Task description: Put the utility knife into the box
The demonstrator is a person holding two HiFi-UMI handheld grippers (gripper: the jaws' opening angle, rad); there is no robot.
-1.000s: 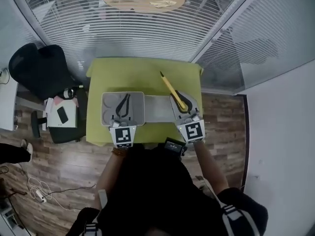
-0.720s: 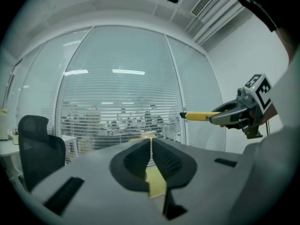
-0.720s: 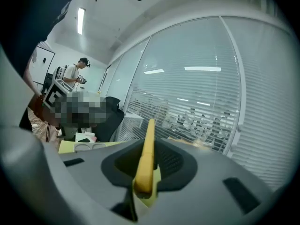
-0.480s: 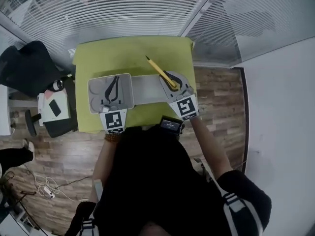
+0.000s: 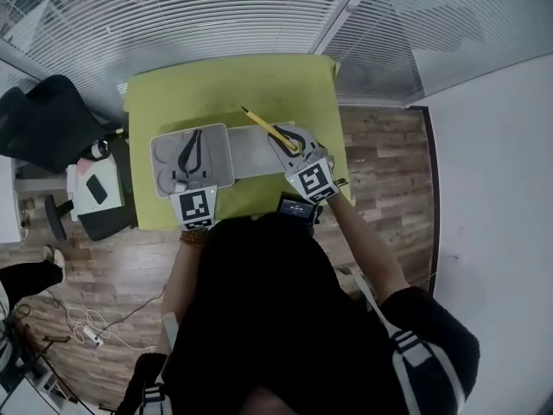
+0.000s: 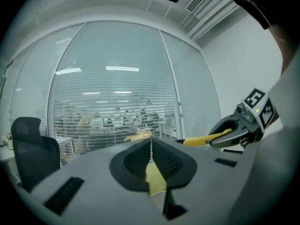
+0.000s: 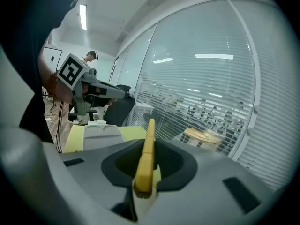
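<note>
Cool, even light from ceiling strip (image 7: pixel 83 14); fisheye-bent, dark-vignetted edges; soft-focus left claw (image 6: pixel 151 146) up close.

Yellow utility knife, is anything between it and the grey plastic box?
The left gripper hangs over the grey plastic box; nothing else visible blocks the yellow utility knife in the right gripper.

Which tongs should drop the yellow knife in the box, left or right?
Right, probably. The right tongs grip the utility knife, close beside the box. The left tongs are shut and empty, over the box.
</note>
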